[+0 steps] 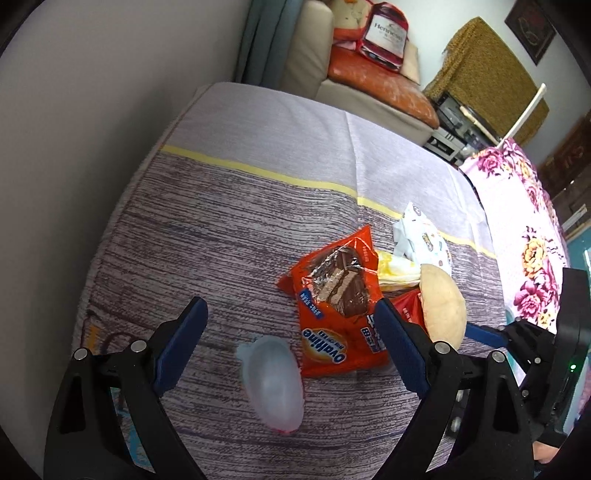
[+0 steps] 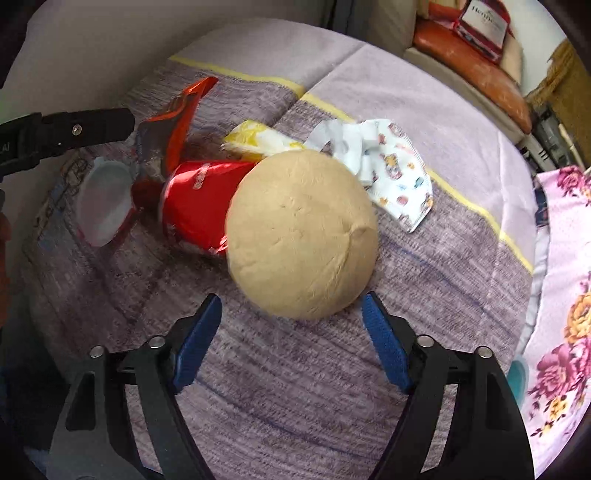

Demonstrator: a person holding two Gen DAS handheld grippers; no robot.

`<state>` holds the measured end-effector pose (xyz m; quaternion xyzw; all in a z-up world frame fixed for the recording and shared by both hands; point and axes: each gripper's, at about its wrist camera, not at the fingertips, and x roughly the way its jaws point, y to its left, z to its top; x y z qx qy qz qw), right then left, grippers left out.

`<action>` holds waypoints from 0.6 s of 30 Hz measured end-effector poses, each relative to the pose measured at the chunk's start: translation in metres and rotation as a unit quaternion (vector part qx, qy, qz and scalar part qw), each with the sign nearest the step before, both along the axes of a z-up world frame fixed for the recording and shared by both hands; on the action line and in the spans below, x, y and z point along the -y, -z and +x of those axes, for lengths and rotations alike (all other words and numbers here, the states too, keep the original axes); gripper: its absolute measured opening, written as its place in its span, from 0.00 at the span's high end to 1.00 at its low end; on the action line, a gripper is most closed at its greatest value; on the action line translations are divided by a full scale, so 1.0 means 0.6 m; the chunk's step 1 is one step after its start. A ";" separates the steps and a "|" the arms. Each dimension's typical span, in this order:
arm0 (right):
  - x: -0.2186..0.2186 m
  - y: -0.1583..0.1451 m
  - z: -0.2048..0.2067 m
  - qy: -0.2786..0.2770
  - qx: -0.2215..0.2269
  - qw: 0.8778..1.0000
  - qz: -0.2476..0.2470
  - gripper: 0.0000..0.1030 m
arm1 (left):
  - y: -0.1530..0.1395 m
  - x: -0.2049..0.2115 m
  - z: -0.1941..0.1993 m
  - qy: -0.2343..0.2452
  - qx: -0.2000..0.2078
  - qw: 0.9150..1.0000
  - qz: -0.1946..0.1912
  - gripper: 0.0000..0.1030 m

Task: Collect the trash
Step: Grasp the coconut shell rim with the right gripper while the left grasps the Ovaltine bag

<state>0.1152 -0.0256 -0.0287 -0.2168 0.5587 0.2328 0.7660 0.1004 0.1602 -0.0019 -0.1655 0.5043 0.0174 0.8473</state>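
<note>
Trash lies in a cluster on the purple cloth-covered table (image 1: 229, 236). An orange Ovaltine wrapper (image 1: 340, 306) lies flat, with a clear plastic cup (image 1: 273, 380) on its side to its left. A round tan half shell (image 2: 301, 234), a red paper cup (image 2: 201, 206), a yellow wrapper (image 2: 255, 138) and a patterned face mask (image 2: 399, 181) lie beside them. My left gripper (image 1: 291, 317) is open above the clear cup and the Ovaltine wrapper. My right gripper (image 2: 291, 314) is open, its fingers on either side of the tan shell's near edge, and it holds nothing.
A floral pink cloth (image 2: 565, 295) lies along the table's right edge. A beige sofa with an orange cushion (image 1: 376, 81) and a red Hennessy bag (image 1: 384, 35) stands behind the table. A wall (image 1: 110, 92) runs along the left side.
</note>
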 end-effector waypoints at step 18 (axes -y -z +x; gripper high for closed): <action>0.093 -0.071 0.090 0.115 0.048 0.988 0.090 0.82 | 0.052 0.017 0.036 0.020 -0.026 0.999 0.000 0.12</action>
